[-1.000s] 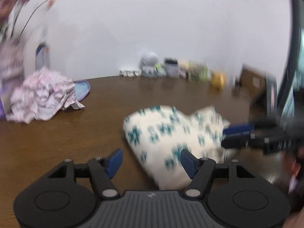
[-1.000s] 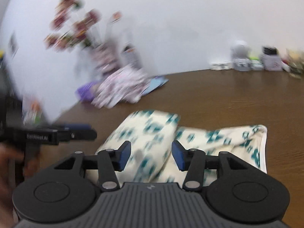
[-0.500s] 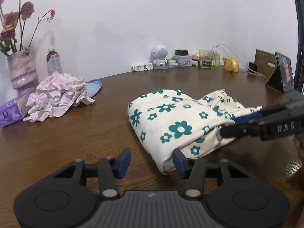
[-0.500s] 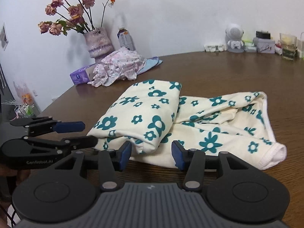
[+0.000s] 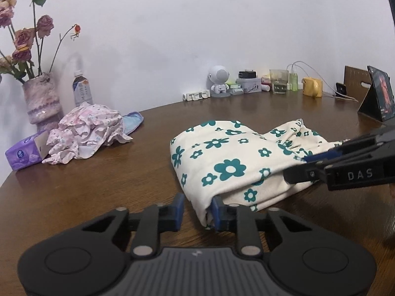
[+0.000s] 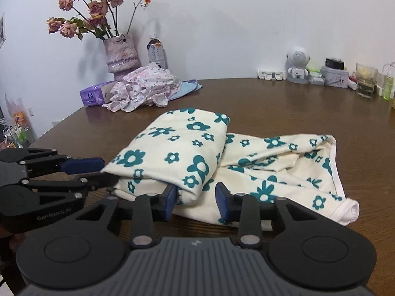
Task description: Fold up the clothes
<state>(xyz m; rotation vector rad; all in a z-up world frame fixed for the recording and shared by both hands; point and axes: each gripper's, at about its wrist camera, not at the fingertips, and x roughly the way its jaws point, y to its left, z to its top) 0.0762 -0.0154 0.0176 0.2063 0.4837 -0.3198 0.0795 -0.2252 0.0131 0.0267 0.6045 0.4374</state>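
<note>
The cream garment with teal flowers [image 5: 229,162] lies partly folded near the front edge of the brown worktop [image 5: 103,180], one half doubled over the other, whose white-hemmed end [image 6: 345,209] trails toward the right side. The left tool [image 5: 196,208] meets the folded near corner: its jaws have just been closing, the right blue pad [image 5: 217,209] touches the cloth edge, the left pad stands clear of it, so the fold sits between them not yet pinched. The right tool [image 6: 196,198] has also just been narrowing its jaws; a bunched fold of the garment lies between its pads [image 6: 170,198] with a gap remaining on the right, so it is not clenched on the cloth either. Each tool shows in the other's view, at opposite sides of the fold. Toward the far left corner sit a crumpled pink floral garment [image 5: 86,133] on a blue cloth [image 5: 133,123], a purple tissue pack [image 5: 22,151], a vase of dried roses [image 5: 42,98] and a drink bottle [image 5: 81,90]. Along the back edge stand a white robot figure [image 5: 218,80], a tin [image 5: 248,85], a glass [image 5: 279,81] and a yellow mug [image 5: 312,86]; a tablet on a stand [image 5: 379,93] sits at the right edge.
</note>
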